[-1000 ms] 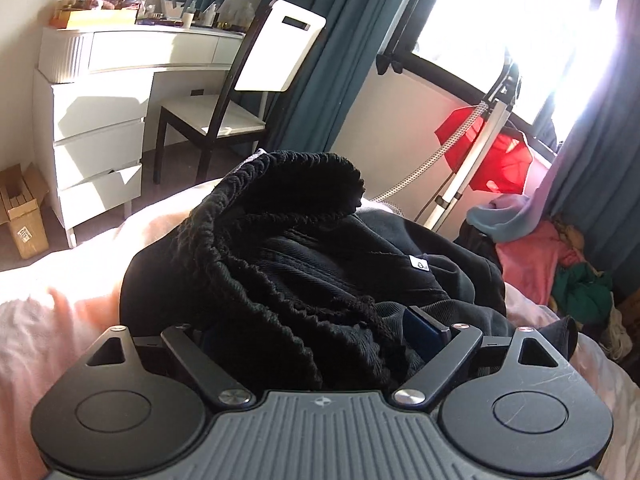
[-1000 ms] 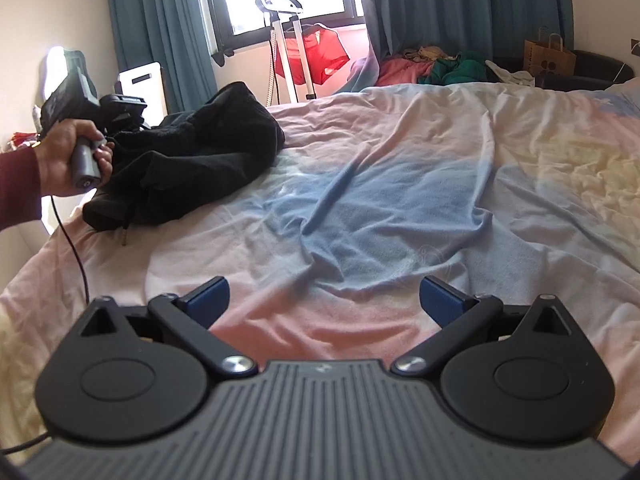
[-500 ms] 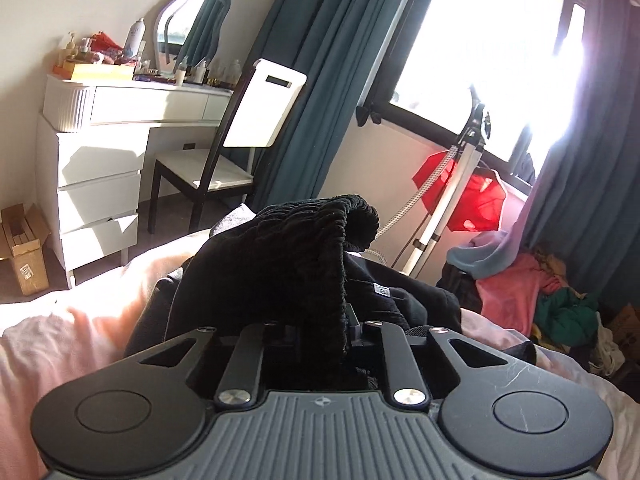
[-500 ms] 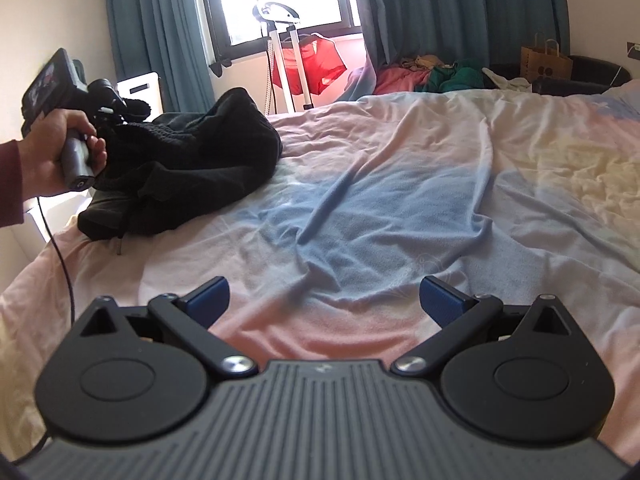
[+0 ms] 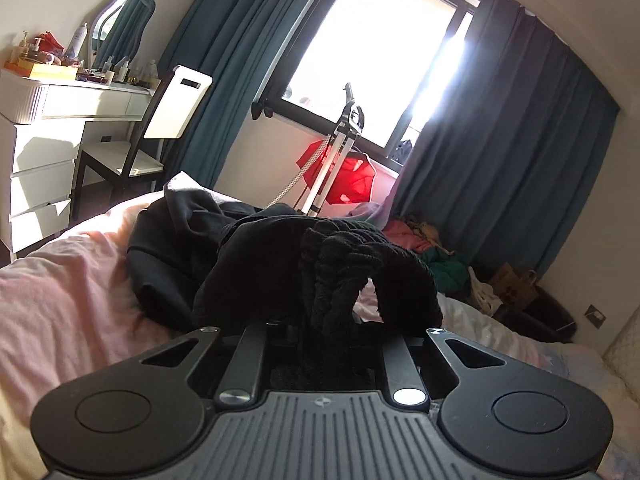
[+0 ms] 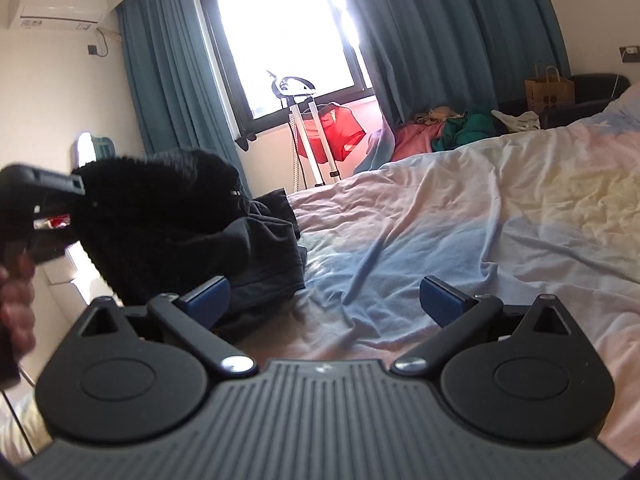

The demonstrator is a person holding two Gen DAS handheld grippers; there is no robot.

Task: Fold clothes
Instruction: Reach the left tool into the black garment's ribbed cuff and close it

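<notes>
Left claw [image 5: 326, 332] has clamped and lifted the black garment [image 5: 344, 272].

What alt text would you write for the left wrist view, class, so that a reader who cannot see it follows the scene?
The left gripper is shut on a bunched fold of a black garment, lifted above a bed with pale pink bedding. More dark clothing lies heaped behind it. Beyond stand a white dressing table, a chair, teal curtains and a bright window.
</notes>
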